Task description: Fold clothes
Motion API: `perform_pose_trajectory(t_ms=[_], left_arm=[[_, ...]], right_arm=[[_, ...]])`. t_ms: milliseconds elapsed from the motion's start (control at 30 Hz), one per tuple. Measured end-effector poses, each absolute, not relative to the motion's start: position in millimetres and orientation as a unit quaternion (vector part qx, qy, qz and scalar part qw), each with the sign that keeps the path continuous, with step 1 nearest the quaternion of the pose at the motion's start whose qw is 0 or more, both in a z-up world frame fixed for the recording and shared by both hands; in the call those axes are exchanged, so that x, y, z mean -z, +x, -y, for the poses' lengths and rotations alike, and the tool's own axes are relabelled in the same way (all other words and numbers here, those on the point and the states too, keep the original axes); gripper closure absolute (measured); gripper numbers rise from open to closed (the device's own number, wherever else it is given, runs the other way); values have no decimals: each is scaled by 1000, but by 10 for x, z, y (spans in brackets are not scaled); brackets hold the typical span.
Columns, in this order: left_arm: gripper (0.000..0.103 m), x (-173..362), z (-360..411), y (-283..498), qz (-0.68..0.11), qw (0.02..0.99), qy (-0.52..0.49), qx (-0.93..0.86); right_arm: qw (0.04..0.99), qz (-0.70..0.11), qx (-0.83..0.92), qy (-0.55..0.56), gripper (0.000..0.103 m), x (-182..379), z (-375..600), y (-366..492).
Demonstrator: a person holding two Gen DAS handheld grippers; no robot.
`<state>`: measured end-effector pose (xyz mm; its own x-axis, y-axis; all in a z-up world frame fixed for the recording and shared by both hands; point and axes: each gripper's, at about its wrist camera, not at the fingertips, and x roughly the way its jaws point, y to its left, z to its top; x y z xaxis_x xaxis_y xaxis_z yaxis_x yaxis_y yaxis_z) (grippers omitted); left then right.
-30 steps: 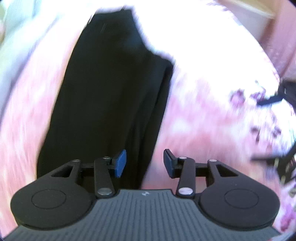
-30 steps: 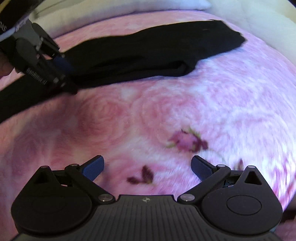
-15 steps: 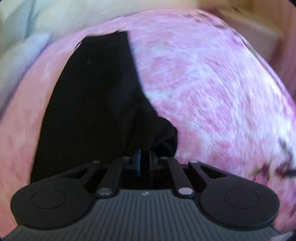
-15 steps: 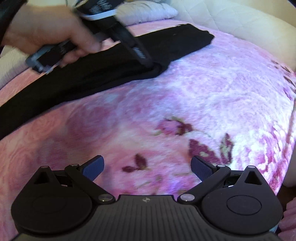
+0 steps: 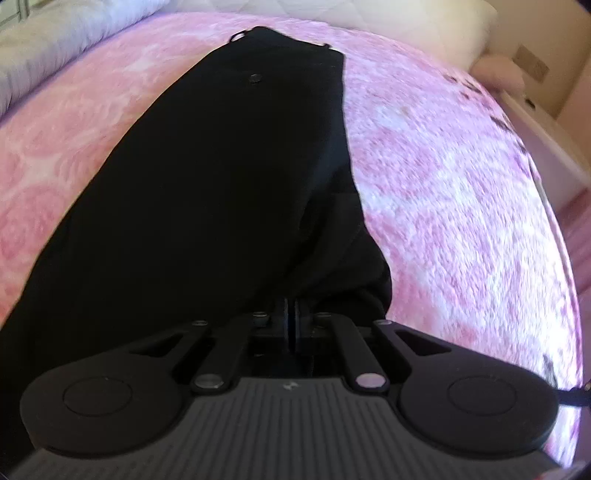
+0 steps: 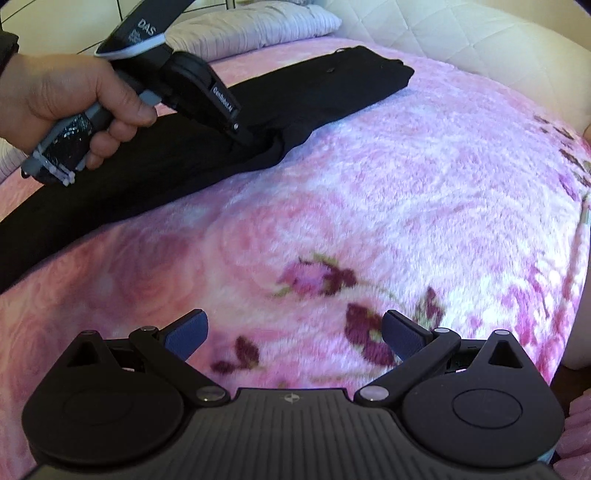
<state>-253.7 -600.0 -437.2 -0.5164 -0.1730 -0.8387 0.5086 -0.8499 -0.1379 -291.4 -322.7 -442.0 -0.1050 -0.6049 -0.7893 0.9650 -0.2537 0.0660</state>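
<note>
Black trousers [image 5: 221, 177] lie lengthwise on a pink floral blanket [image 5: 461, 206], waistband with a button at the far end. My left gripper [image 5: 290, 314] is shut on the trousers' near right edge, at a bunched fold. In the right wrist view the trousers [image 6: 332, 85] stretch from upper right to left edge, and the left gripper [image 6: 255, 142] pinches their near edge. My right gripper [image 6: 293, 332] is open and empty, low over the blanket [image 6: 406, 206], well short of the trousers.
A grey pillow [image 6: 258, 26] and cream quilted headboard [image 6: 461, 33] lie beyond the trousers. The blanket's right edge drops off beside a white side table [image 5: 546, 147].
My left gripper closed from open onto the trousers' edge and has come closer to the cloth. My right gripper stayed open and shifted, the trousers now farther up in its view.
</note>
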Motion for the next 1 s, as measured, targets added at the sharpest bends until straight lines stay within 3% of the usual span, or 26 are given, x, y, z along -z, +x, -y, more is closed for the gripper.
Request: perform_pose_trajectory(t_ms=[567, 1000], left_arm=[[99, 4435, 6179, -2340, -235, 154, 425, 861], [99, 4470, 6302, -2299, -250, 130, 422, 862]], right_arm=[[540, -186, 774, 274, 1, 4283, 4560, -3435], [509, -248, 778, 272, 1, 4421, 4807, -3341]])
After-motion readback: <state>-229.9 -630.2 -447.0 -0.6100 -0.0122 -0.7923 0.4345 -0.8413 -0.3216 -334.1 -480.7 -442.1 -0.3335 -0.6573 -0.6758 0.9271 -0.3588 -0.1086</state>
